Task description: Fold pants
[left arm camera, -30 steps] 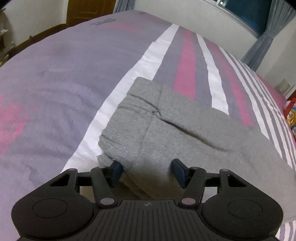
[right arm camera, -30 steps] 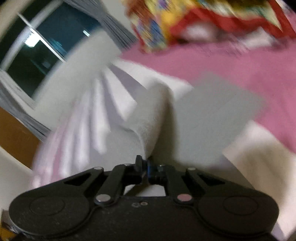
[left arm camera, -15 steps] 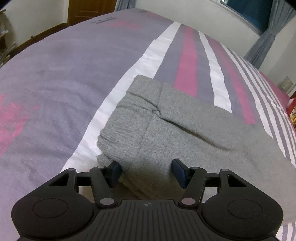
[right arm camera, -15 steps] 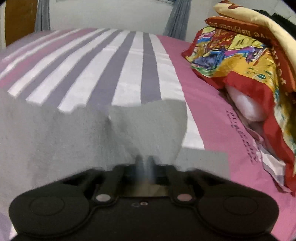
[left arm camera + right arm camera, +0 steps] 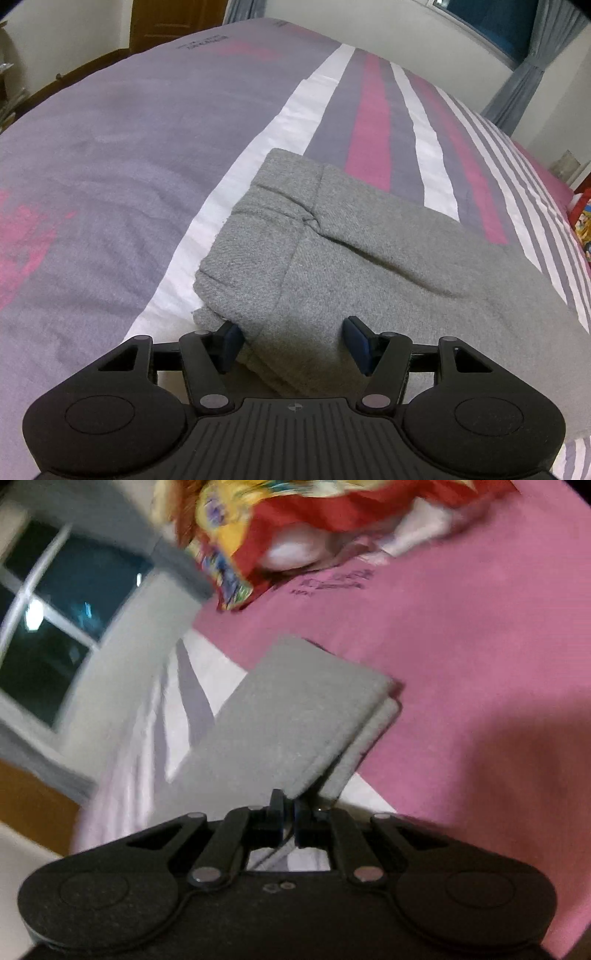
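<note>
Grey pants (image 5: 369,258) lie across the striped bed (image 5: 110,166). The left tool (image 5: 293,341) hangs over their waist end, its blue pads apart and clear of the cloth. The right tool (image 5: 290,814) is clamped on a leg hem, lifting it off the pink sheet (image 5: 461,664).

This is a bedroom in a home. A wide bed (image 5: 110,166) with a striped purple, pink and white cover fills the view, grey curtains (image 5: 532,70) hang beside a dark window (image 5: 40,627), a wooden door (image 5: 173,20) stands behind, and colourful bedding (image 5: 258,528) is piled at one end.
</note>
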Available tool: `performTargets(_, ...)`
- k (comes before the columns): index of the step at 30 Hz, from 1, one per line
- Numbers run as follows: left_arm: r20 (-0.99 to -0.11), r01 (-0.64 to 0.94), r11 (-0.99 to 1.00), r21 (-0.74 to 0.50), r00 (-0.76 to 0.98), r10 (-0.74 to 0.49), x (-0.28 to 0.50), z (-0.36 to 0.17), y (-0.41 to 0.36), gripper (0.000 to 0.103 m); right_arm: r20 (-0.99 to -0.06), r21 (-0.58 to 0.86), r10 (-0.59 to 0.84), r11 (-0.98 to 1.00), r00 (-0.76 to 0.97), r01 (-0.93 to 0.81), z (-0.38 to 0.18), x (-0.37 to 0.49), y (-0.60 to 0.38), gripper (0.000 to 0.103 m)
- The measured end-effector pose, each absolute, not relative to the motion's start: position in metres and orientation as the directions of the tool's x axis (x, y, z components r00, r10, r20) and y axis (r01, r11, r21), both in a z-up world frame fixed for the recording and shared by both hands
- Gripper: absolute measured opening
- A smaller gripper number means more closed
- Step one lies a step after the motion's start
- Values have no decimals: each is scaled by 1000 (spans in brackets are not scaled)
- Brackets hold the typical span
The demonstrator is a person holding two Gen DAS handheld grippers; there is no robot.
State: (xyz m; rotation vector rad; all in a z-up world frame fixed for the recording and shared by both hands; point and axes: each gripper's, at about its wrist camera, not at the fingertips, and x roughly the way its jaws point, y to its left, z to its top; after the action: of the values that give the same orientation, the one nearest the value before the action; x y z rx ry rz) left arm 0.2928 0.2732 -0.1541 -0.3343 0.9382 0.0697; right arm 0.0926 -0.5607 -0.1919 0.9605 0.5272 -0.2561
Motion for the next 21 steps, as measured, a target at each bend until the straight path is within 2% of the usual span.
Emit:
performTargets(5, -792, -212, 943, -255, 605, -78, 291, -155, 272, 60, -540, 696, 21, 574, 842, 432, -181, 100, -559, 5)
performTargets(8, -782, -211, 941, -264, 618, -81, 287, -155, 275, 59, -459, 695, 14, 629, 889, 349, -155, 88, -550, 4)
performTargets(9, -779, -211, 940, -268, 621, -83, 286, -155, 275, 59, -458, 678, 3, 648, 889, 347, -153, 92, -552, 4)
performTargets(11, -777, -214, 939, -268, 625, -79, 284, -156, 276, 57, -601, 628, -1, 618, 799, 473, -178, 108, -563, 4)
performTargets(13, -775, -221, 936, -272, 627, -77, 283, -155, 277, 57, -617, 652, 33, 580, 786, 488, -188, 114, -570, 5)
performTargets(14, -773, -224, 935, -275, 630, -76, 282, -155, 277, 57, -612, 647, 25, 592, 791, 482, -181, 114, -568, 11)
performTargets(16, -768, -231, 931, -283, 636, -76, 280, -154, 277, 57, -598, 645, 32, 612, 801, 457, -169, 112, -557, 35)
performTargets(18, -759, -237, 925, -297, 646, -78, 277, -156, 277, 57, -588, 674, 90, 605, 804, 425, -168, 114, -539, 51)
performTargets(21, -749, -250, 919, -306, 658, -70, 274, -156, 276, 57, -589, 694, 175, 611, 789, 382, -174, 122, -499, 51)
